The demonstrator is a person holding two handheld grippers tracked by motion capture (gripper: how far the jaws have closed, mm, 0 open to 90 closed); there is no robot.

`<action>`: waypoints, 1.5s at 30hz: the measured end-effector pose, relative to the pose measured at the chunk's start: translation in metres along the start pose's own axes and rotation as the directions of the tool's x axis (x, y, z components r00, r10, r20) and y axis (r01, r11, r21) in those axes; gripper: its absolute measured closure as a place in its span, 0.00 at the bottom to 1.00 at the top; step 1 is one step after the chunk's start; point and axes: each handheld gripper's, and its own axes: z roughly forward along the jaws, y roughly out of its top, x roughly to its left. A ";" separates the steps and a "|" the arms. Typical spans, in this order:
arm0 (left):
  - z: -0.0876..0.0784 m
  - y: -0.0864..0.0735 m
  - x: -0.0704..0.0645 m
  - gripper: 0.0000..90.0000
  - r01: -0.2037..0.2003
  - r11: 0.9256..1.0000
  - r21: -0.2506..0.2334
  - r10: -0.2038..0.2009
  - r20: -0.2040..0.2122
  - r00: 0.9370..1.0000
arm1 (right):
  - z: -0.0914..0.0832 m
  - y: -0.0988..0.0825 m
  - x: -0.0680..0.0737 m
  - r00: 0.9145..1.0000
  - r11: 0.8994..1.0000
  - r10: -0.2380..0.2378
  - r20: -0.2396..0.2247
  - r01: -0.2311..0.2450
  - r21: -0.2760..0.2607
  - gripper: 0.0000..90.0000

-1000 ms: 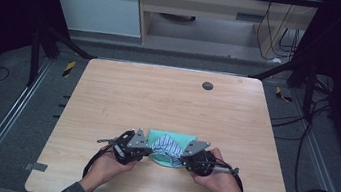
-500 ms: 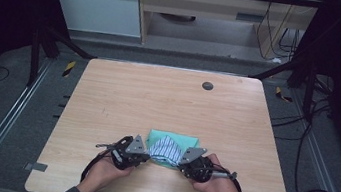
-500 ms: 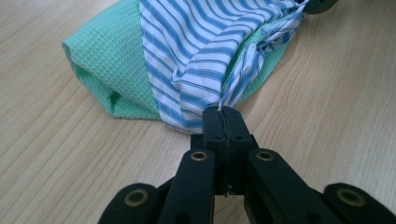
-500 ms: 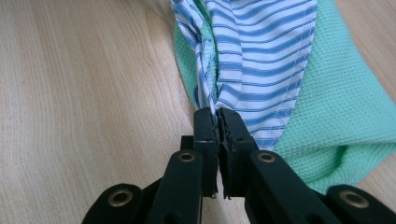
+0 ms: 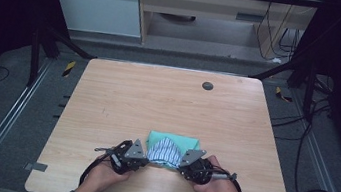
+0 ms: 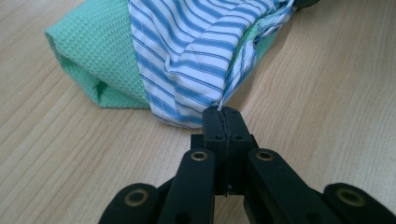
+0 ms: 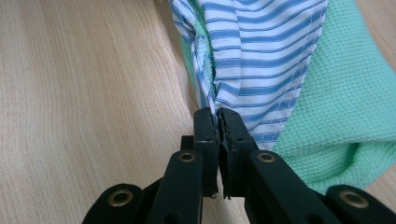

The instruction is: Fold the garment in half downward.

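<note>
A cloth, green waffle weave on one side [image 5: 174, 141] and blue-and-white striped on the other [image 5: 166, 151], lies folded near the table's front edge. My left gripper [image 5: 144, 156] is shut on the cloth's near left corner; in the left gripper view its jaws [image 6: 223, 116] pinch the striped fabric [image 6: 196, 56], with green cloth [image 6: 88, 60] behind. My right gripper [image 5: 182, 162] is shut on the near right corner. In the right gripper view, the striped cloth [image 7: 261, 51] rises from the closed jaws [image 7: 218, 119] and green weave [image 7: 345, 107] spreads to the right.
The wooden table [image 5: 158, 99] has a small dark round hole [image 5: 207, 85] near its far edge. Both hands rest at the front edge. Cables [image 5: 313, 146] trail on the floor to the right of the table.
Both grippers have drawn back toward the front edge with the cloth's corners, and the striped side now shows more over the green.
</note>
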 end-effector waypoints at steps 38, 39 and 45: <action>-0.027 -0.010 -0.015 0.55 0.088 0.992 -0.090 -0.094 -0.063 0.994 | -0.029 -0.023 -0.004 0.989 0.994 0.109 0.096 -0.106 -0.035 0.56; -0.029 -0.010 -0.014 0.51 0.091 0.992 -0.091 -0.098 -0.070 0.993 | -0.031 -0.024 -0.005 0.988 0.993 0.117 0.096 -0.114 -0.036 0.54; -0.034 -0.011 -0.002 0.29 0.129 0.989 -0.066 -0.135 -0.103 0.985 | -0.038 -0.036 -0.015 0.974 0.985 0.169 0.149 -0.165 -0.043 0.35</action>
